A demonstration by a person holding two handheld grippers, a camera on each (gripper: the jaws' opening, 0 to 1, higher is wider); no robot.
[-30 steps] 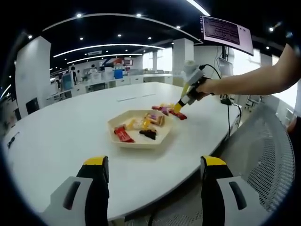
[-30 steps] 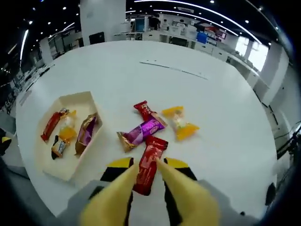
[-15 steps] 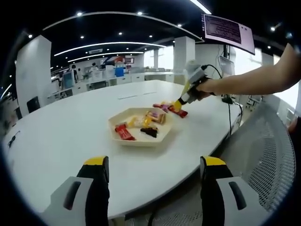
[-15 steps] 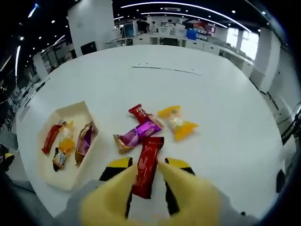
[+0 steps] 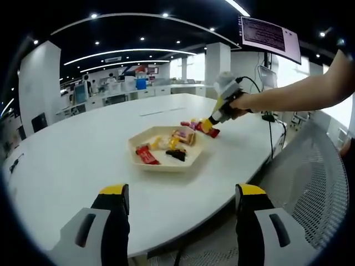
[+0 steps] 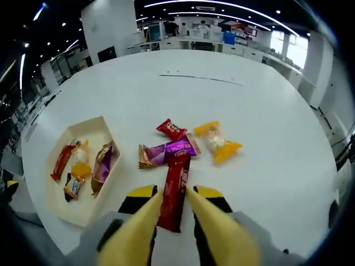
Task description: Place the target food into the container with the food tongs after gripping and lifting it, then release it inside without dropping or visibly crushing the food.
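A long red-wrapped candy bar [image 6: 174, 188] sits pinched between the yellow tong fingers [image 6: 138, 224] of my right gripper [image 6: 173, 195], which is shut on it. The bar's far end overlaps a purple-wrapped candy [image 6: 166, 151] on the white table. The cream hexagonal tray [image 6: 103, 123] lies to the left, holding several wrapped sweets. In the left gripper view the right gripper [image 5: 209, 123], held by a person's hand, hovers just beyond the tray's [image 5: 166, 164] far right rim. My left gripper [image 5: 177, 195] stands open and empty near the table's front edge.
A small red candy [image 6: 171, 128] and a yellow-wrapped candy [image 6: 217, 141] lie loose on the table [image 6: 233, 72] beyond the purple one. A mesh chair back [image 5: 316, 183] stands at the right of the left gripper view. An office with desks lies behind.
My right gripper has carried the red bar a little up and toward the tray, over the purple candy. The left gripper has stayed put.
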